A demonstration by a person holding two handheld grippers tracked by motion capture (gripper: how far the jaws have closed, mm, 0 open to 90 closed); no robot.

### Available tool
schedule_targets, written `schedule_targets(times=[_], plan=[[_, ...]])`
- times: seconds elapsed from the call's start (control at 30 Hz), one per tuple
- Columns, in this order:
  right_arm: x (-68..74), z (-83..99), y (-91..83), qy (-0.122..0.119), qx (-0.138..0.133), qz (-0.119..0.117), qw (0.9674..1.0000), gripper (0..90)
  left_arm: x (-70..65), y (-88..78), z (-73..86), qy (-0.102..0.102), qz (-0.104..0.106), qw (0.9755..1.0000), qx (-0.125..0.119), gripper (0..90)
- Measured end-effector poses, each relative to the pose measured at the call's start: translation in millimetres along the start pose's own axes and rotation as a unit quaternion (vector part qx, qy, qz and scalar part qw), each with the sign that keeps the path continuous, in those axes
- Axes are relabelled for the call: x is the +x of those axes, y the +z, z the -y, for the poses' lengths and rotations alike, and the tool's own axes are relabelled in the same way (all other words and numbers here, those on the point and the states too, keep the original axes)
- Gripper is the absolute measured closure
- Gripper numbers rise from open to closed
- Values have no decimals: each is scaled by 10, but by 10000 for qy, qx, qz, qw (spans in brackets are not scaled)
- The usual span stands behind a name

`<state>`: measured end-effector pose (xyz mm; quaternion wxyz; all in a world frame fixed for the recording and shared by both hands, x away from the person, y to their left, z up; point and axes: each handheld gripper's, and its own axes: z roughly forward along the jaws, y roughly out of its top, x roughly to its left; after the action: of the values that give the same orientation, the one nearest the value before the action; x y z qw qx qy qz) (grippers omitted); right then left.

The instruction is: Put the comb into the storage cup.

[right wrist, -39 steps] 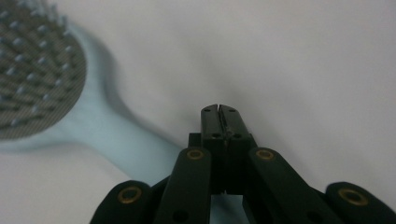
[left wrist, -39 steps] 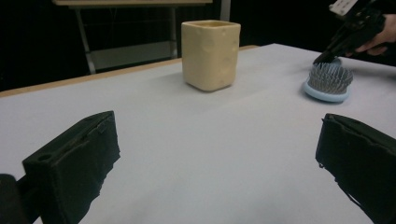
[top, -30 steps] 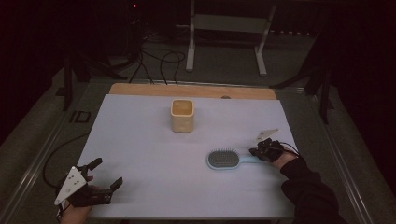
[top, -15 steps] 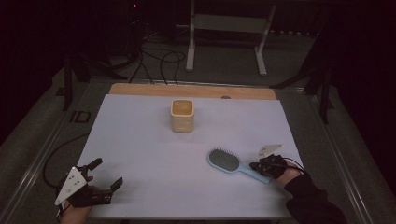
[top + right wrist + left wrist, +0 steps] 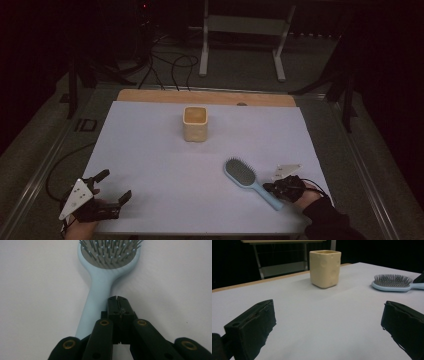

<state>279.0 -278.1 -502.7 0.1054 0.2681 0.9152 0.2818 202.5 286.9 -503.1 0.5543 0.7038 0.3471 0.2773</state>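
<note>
A light blue hairbrush (image 5: 241, 173) lies bristles up on the white table (image 5: 150, 150), its handle running toward the near right corner. My right gripper (image 5: 270, 188) is shut, jaws pressed together with nothing between them. In the right gripper view its tips (image 5: 118, 299) sit just right of the hairbrush (image 5: 100, 290) handle, against or just over it. My left gripper (image 5: 112, 186) rests open at the near left corner. In the left gripper view its jaws (image 5: 328, 307) stand wide apart over bare table, facing a cream square cup (image 5: 325, 268) and the hairbrush (image 5: 392, 282).
The cream cup (image 5: 195, 123) stands upright at the table's far middle. A wooden strip (image 5: 205, 97) edges the far side. Beyond it stand a metal stand (image 5: 242, 37) and floor cables (image 5: 165, 65). The surroundings are dark.
The hairbrush has swung from lying crosswise to a diagonal, its handle end moving toward the near edge. My right gripper moved nearer with the handle. The left gripper stayed still.
</note>
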Motion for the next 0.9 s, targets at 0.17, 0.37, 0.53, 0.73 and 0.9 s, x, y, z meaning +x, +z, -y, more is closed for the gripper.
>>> schedule_targets(times=[0.17, 0.37, 0.53, 0.73, 0.9], plan=[[-6, 15, -13, 49, 23, 100, 9999, 886, 3, 3, 2, -3, -2, 10000, 18, 0], [-4, 1, -75, 38, 0, 193, 9998, 867, 0, 1, 1, -3, -1, 10000, 11, 0], [-4, -25, -149, 74, -30, 268, 9996, 833, 2, 1, 3, -1, -5, 10000, 22, 0], [31, -83, -214, 260, -125, 273, 9992, 615, 0, 2, 3, -4, -4, 10000, 15, 0], [50, -146, -268, 477, -242, 328, 9980, 389, 6, 0, 3, -5, -21, 10000, 12, 0]])
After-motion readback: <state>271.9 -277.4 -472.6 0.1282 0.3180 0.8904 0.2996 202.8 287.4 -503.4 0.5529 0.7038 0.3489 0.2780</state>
